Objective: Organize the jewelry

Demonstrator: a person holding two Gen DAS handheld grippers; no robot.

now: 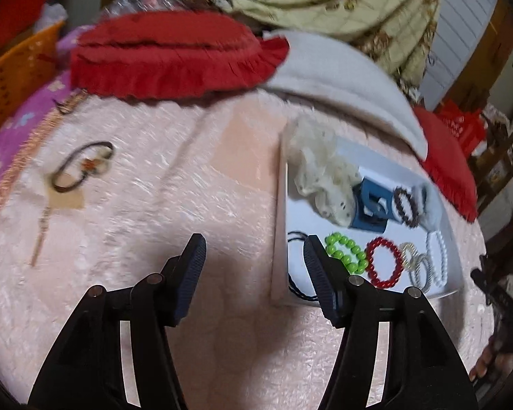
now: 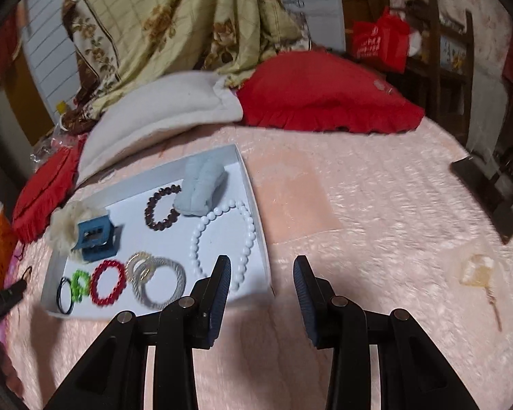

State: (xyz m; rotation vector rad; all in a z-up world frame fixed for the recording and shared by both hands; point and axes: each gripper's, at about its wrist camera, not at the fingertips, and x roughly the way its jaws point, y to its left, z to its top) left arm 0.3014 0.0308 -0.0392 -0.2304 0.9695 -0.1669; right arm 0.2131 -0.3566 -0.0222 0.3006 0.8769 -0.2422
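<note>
A white tray [image 1: 279, 205] [image 2: 256, 205] lies on the pink bedspread. It holds a green bead bracelet [image 1: 347, 253], a red bead bracelet [image 2: 107, 283], a white pearl string [image 2: 222, 235], coiled silver hair ties [image 2: 160, 280], a dark bead bracelet [image 2: 160, 208], a blue hair claw [image 2: 97, 235] and a cream scrunchie [image 1: 321, 171]. My left gripper [image 1: 253, 242] hangs open over the tray's left rim, empty. My right gripper [image 2: 262, 263] is open and empty by the tray's near right corner. A brown hair band [image 1: 82, 167] lies loose far left, and a yellowish hairpin [image 2: 478, 270] far right.
Red frilled pillows [image 1: 167, 54] [image 2: 325, 95], a white pillow [image 2: 160, 116] and a floral quilt [image 2: 174, 24] crowd the back of the bed. An orange basket [image 1: 13, 78] stands at the left edge. A dark object [image 2: 489, 184] sits at the bed's right edge.
</note>
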